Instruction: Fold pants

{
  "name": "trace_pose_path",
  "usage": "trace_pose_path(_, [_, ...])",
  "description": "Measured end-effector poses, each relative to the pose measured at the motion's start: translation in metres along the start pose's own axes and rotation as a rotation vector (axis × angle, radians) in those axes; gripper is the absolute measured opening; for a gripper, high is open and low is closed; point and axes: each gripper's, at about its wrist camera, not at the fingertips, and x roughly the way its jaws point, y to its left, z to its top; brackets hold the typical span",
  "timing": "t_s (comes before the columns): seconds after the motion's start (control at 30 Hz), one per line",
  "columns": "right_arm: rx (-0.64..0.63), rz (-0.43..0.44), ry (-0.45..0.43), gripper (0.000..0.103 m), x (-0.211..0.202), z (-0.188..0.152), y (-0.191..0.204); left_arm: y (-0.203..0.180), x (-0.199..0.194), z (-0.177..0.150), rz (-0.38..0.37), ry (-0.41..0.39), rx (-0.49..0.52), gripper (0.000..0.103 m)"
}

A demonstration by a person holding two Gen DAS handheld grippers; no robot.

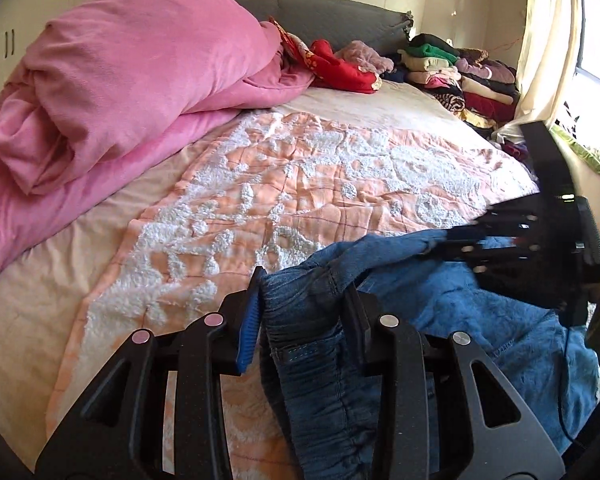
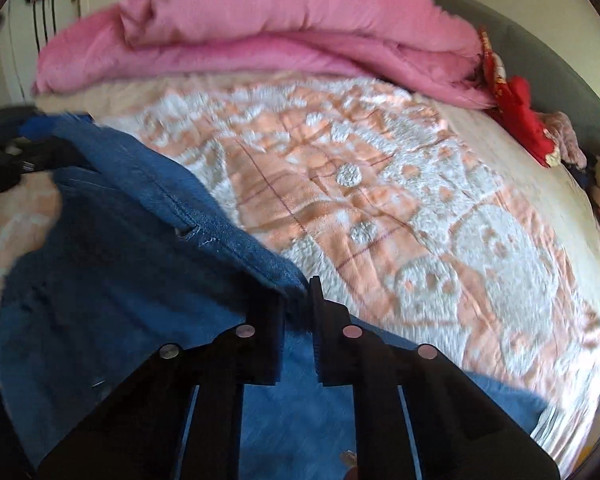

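Blue denim pants point(image 1: 328, 360) with a fleecy blue lining hang bunched over the near edge of the bed. My left gripper point(image 1: 306, 292) is shut on the pants' waistband, the cloth pinched between its fingers. My right gripper point(image 1: 440, 242) shows at the right of the left wrist view, shut on another part of the waistband. In the right wrist view the pants point(image 2: 112, 248) stretch from my right gripper point(image 2: 298, 300), which is shut on their edge, up to the left gripper point(image 2: 40, 148) at the far left. The view is blurred.
The bed carries an orange and white tufted blanket point(image 1: 300, 184). A rolled pink duvet point(image 1: 112, 80) lies along the left side. Red cloth point(image 1: 344, 66) and stacks of folded clothes point(image 1: 460, 76) sit by the grey headboard point(image 1: 320, 8). A curtain point(image 1: 548, 40) hangs at the right.
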Motion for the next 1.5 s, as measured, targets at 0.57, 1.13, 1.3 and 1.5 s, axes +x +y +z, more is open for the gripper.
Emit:
trace_pose_path(0.57, [0.171,0.103,-0.188,0.01,-0.154,-0.091,0.077,-0.028,-0.071,-0.047,-0.053,0.0,0.07,0.028])
trace_pose_path(1.13, [0.151,0.137,-0.024,0.01,-0.127,-0.152,0.171,-0.018,-0.067,-0.107,-0.062,0.195,0.054,0.036])
trace_pose_path(1.3, [0.155,0.136,-0.02,0.01,-0.126,-0.156,0.176,-0.005,-0.08,-0.121,-0.085,0.234,0.006,0.042])
trace_pose_path(1.5, [0.164,0.142,-0.017,0.01,-0.125,-0.157,0.18,-0.005,-0.117,-0.115,-0.118,0.16,-0.032,0.034])
